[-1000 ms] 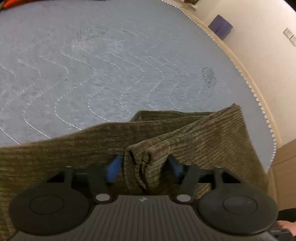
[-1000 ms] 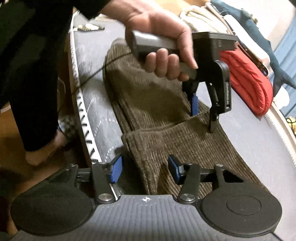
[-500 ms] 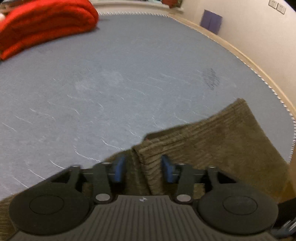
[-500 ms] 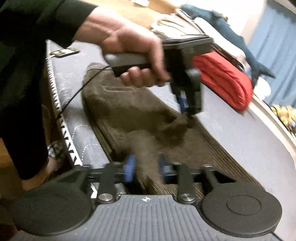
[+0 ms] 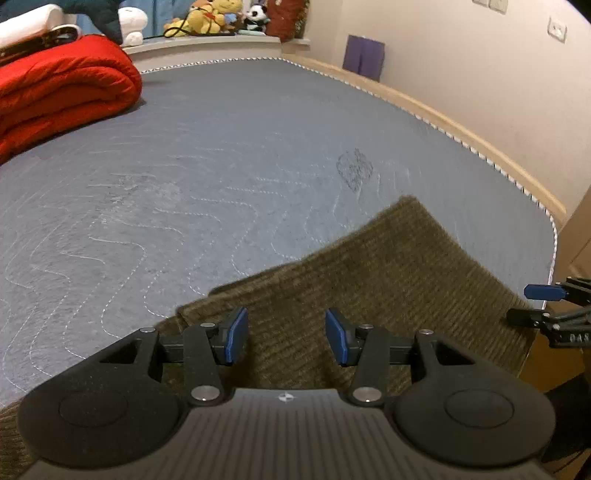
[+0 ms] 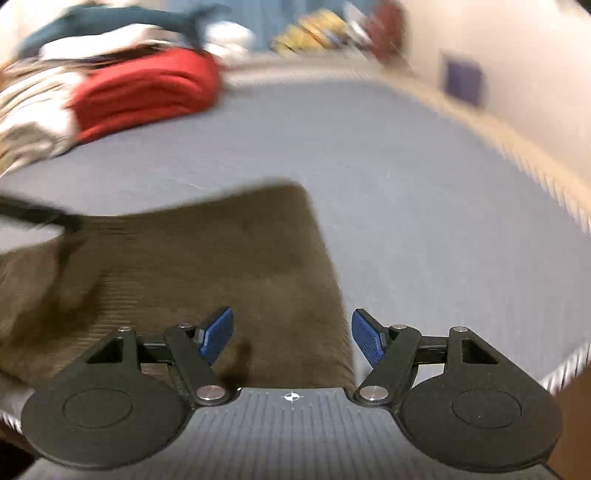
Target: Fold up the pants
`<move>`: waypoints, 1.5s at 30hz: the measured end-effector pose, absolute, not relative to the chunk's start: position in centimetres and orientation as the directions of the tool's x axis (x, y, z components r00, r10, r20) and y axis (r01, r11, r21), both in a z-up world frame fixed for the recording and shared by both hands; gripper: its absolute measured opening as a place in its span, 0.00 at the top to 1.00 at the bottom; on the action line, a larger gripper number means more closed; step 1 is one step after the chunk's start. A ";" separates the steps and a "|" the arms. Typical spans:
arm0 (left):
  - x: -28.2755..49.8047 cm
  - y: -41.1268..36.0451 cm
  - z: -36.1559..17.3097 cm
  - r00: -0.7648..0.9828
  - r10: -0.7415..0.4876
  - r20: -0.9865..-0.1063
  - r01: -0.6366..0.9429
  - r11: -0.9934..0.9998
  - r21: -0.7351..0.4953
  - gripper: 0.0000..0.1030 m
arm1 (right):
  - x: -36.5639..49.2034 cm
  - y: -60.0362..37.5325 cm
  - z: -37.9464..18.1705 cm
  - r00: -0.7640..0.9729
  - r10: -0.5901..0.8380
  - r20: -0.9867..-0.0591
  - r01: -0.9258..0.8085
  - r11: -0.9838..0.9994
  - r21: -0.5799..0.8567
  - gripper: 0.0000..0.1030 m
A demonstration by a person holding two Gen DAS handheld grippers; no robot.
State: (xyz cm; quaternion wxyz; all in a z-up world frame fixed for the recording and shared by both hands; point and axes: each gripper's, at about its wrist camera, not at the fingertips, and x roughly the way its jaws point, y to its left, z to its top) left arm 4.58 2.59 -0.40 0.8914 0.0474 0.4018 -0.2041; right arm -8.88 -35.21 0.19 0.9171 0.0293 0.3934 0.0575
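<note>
The olive-brown corduroy pants (image 5: 388,266) lie folded flat on the grey quilted bed (image 5: 221,147), near its front edge. My left gripper (image 5: 284,338) is open and empty, just above the fabric. My right gripper (image 6: 291,336) is open and empty over the pants' right edge (image 6: 221,258); that view is motion-blurred. The right gripper's blue fingertips (image 5: 545,292) show at the right edge of the left wrist view. A dark blurred shape, likely the left gripper (image 6: 44,218), sits at the left of the right wrist view.
A folded red quilt (image 5: 62,88) lies at the bed's far left, also in the right wrist view (image 6: 147,88). Stuffed toys (image 5: 218,16) line a ledge behind the bed. A wall with a purple patch (image 5: 364,57) runs along the right side.
Both grippers have opened and let go of the pants. The folded fabric now lies flat. Both grippers have pulled back and tilted up; the right one has swung round to face the far wall.
</note>
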 end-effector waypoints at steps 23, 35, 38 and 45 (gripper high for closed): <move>4.6 2.6 1.9 0.554 -0.513 -0.656 0.348 0.858 -0.377 0.16 | -12.0 -30.0 2.6 0.774 0.159 -0.613 -0.244 0.968 -0.057 0.70; 3.0 -0.3 4.1 0.446 -0.651 -0.615 0.431 0.758 -0.489 0.01 | -20.5 -17.1 4.6 0.863 0.306 -0.402 -0.494 0.677 -0.546 0.71; 3.2 -0.2 3.7 0.467 -0.569 -0.677 0.395 0.819 -0.417 0.16 | -22.0 -15.1 4.4 0.856 0.357 -0.374 -0.517 0.595 -0.615 0.71; 3.2 3.8 2.1 0.485 -0.453 -0.748 0.272 0.891 -0.363 0.81 | -23.2 -12.3 4.4 0.810 0.441 -0.386 -0.580 0.508 -0.637 0.64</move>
